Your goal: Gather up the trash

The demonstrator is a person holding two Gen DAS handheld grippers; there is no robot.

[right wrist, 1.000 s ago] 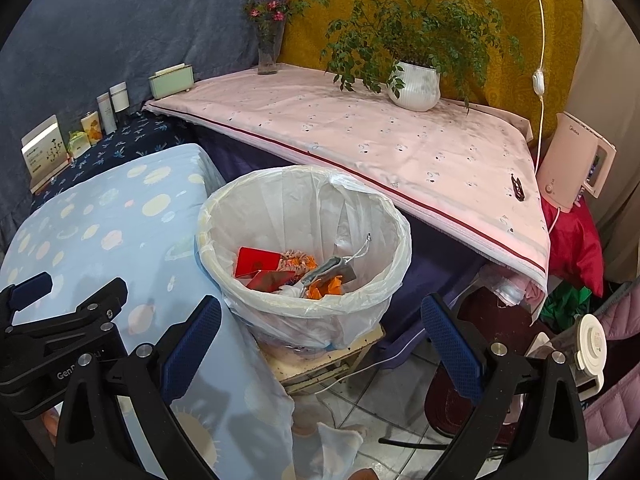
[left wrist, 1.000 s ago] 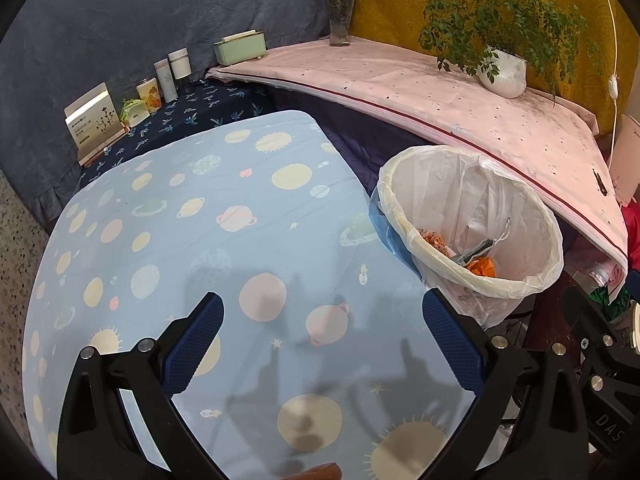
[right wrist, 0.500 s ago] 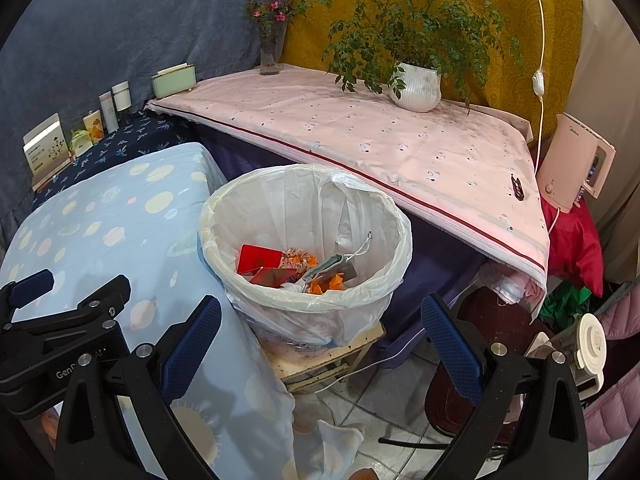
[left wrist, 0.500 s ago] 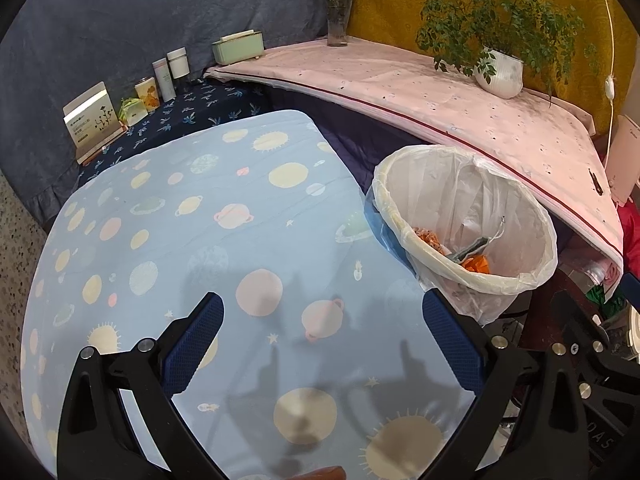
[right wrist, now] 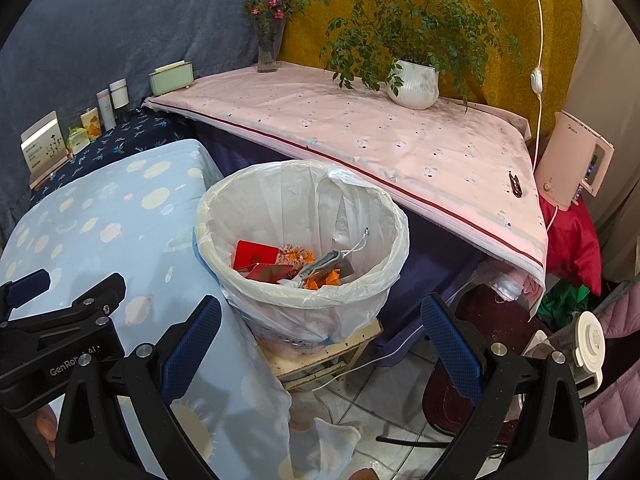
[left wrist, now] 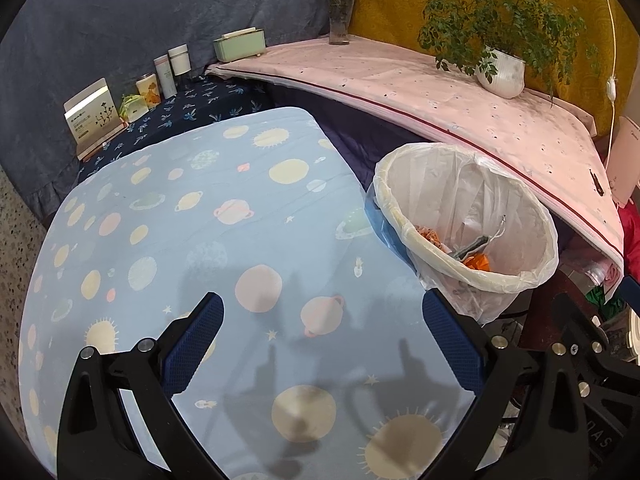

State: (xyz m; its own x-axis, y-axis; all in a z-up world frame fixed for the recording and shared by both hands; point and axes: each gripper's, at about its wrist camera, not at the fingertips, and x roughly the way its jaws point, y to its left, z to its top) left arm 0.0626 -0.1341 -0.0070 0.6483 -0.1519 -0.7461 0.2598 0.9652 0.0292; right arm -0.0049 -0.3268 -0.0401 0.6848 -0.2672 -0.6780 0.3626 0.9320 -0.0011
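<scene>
A white-lined trash bin (right wrist: pixel 304 292) stands on a low wooden stool beside the blue planet-print table (right wrist: pixel 104 232). Inside it lie a red card (right wrist: pixel 254 255), orange scraps (right wrist: pixel 320 278) and a grey pouch. In the left wrist view the bin (left wrist: pixel 496 276) is at the right, with the table cloth (left wrist: pixel 192 232) spread below. My left gripper (left wrist: pixel 322 344) hovers open over the cloth with nothing between its blue pads. My right gripper (right wrist: pixel 320 346) is open and empty, just in front of the bin. The left gripper's body (right wrist: pixel 60 332) shows at the left of the right wrist view.
A pink-covered shelf (right wrist: pixel 360 136) runs behind the bin, holding a potted plant (right wrist: pixel 414 84), a flower vase (right wrist: pixel 267 50) and a green box (right wrist: pixel 171 77). Small bottles and a card stand (left wrist: pixel 94 114) line the dark cloth. A chair, cables and a pink appliance (right wrist: pixel 576 164) crowd the floor at right.
Both views have drifted slightly; the bin sits a little lower and nearer in each. Both grippers stay open and empty.
</scene>
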